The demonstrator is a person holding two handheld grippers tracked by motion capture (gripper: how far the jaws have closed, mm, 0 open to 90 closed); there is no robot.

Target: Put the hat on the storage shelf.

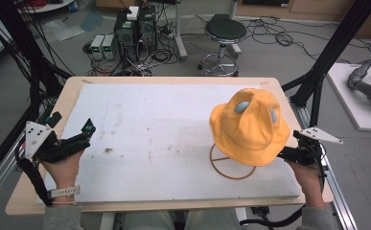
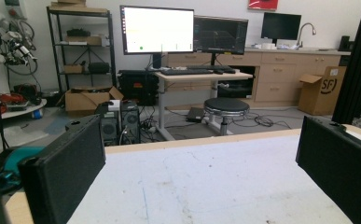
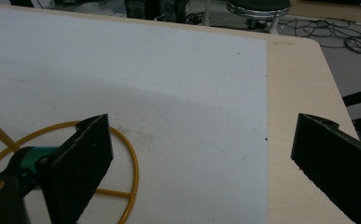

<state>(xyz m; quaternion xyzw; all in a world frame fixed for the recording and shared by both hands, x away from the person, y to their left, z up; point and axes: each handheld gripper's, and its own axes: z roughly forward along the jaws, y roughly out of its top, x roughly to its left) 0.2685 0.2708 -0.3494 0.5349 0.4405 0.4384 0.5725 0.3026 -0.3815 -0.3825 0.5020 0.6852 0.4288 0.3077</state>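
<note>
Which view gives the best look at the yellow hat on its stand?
The high view: the whole yellow hat sits on its wire stand near the right gripper. The right gripper view catches the stand's ring base; the left gripper view faces the room.

Lighting's even and soft from overhead in my high view, nothing blown out on the white foam-covered worktop [image 1: 173, 120]. My yellow fabric bucket hat [image 1: 249, 125] drops only a faint shadow under its brim. In my left gripper view the white-lit computer monitor [image 2: 156, 30] is washed out, and my near black tongs [image 2: 201, 172] look soft. In my right gripper view a broad soft shadow darkens the near half of the foam. All three pictures are low-res and a bit mushy.
</note>
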